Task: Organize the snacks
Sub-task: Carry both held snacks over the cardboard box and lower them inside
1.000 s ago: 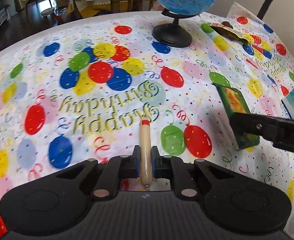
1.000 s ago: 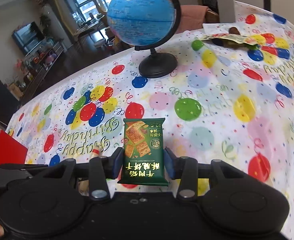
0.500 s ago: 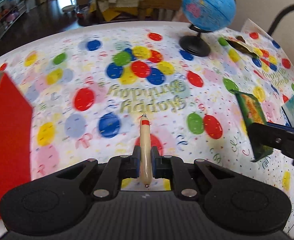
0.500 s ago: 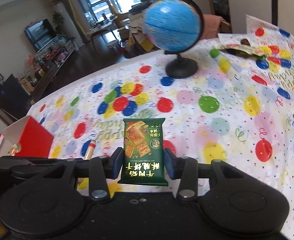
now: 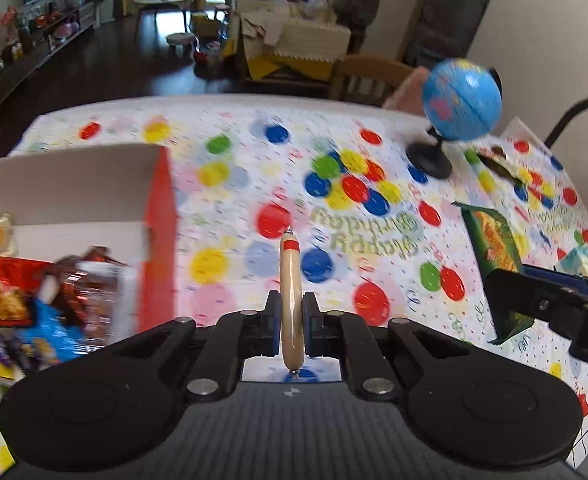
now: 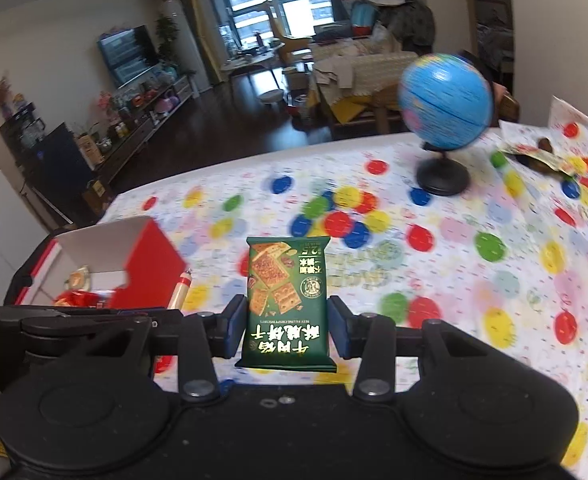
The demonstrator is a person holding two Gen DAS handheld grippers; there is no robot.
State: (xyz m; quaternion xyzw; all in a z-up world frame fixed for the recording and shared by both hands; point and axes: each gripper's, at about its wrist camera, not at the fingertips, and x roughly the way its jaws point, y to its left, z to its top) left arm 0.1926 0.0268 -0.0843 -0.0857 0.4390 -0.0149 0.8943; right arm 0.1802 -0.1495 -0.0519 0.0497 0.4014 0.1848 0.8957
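My left gripper (image 5: 291,322) is shut on a thin beige sausage stick (image 5: 291,288) with a red band near its tip, held above the balloon tablecloth (image 5: 254,184). A red box (image 5: 158,232) with a white inside stands at the left, with several snack packs (image 5: 34,300) in it. My right gripper (image 6: 287,326) is shut on a green cracker packet (image 6: 286,292), held upright above the cloth. In the left wrist view that packet (image 5: 494,240) and the right gripper (image 5: 542,304) show at the right. In the right wrist view the red box (image 6: 146,272) lies at the left, beside the sausage stick (image 6: 180,292).
A blue globe (image 5: 460,100) on a black stand sits at the far right of the table. A torn wrapper (image 6: 542,156) lies beyond it. A light blue pack (image 5: 586,260) rests at the right edge. A wooden chair (image 5: 370,76) stands behind the table.
Both grippers have risen and moved left with their loads. The red box has come into view at the left, its contents showing.
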